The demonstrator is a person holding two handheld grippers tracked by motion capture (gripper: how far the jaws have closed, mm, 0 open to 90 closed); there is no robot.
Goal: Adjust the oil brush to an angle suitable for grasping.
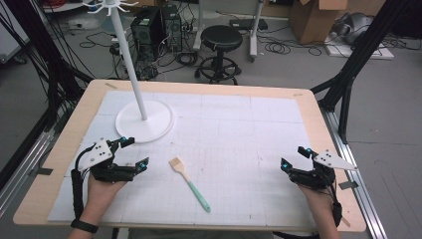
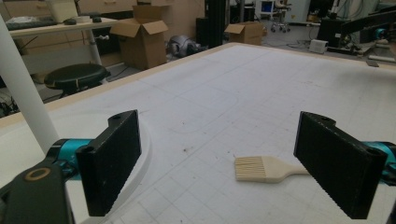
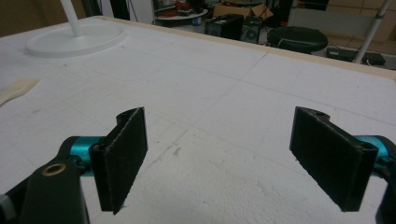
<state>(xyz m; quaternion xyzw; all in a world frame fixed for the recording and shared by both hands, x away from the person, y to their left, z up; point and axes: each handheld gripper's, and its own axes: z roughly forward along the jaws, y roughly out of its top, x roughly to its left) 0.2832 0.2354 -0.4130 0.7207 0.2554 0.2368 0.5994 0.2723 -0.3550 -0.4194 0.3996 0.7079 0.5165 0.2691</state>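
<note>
Left tool (image 1: pixel 134 152) wide open, holds nothing; brush (image 1: pixel 189 182) lies near on surface (image 1: pixel 239 129). Right tool (image 1: pixel 293 157) wide open, empty.

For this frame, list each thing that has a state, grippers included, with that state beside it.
Left gripper: jaws open, nothing between them, resting near the stand's base.
Right gripper: jaws open, holding nothing.
Brush: lying flat on the table mat, untouched, bristles pointing away from the person.
Stand: upright on its round base, hooks at the top bare as far as they show.
</note>
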